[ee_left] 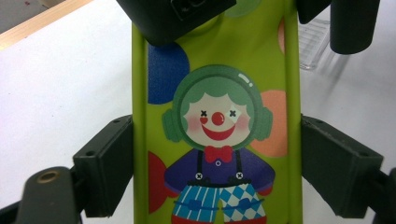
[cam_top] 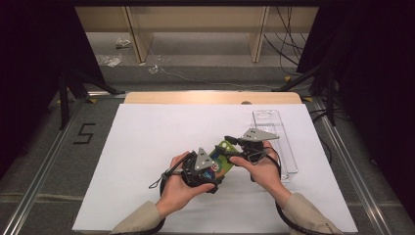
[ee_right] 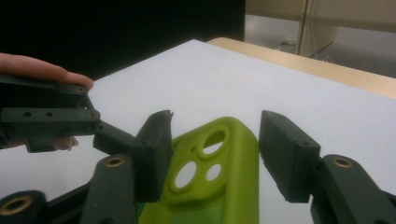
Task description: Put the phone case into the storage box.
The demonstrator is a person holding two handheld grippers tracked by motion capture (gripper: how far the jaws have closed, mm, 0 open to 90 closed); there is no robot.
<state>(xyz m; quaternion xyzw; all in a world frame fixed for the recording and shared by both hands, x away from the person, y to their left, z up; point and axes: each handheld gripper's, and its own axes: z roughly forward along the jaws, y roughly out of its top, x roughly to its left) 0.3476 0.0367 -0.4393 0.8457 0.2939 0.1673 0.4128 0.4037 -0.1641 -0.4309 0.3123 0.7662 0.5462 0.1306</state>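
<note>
White tabletop [cam_top: 147, 127] below, left claw [cam_top: 208, 169] clamps the green clown phone case [ee_left: 217, 116]; right claw [cam_top: 234, 147], at two o'clock, straddles its camera end ungripped, so pinching it comes next

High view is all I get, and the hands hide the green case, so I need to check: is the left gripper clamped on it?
Observer: Yes. The left gripper has its pads pressed on both long edges of the green case.
Operator: And the right one?
Observer: The right gripper straddles the camera-hole end. One pad is at the case and the other stands apart, so it isn't clamped.
Operator: Which face meets the left camera?
Observer: The printed one, a clown with a red nose.
</note>
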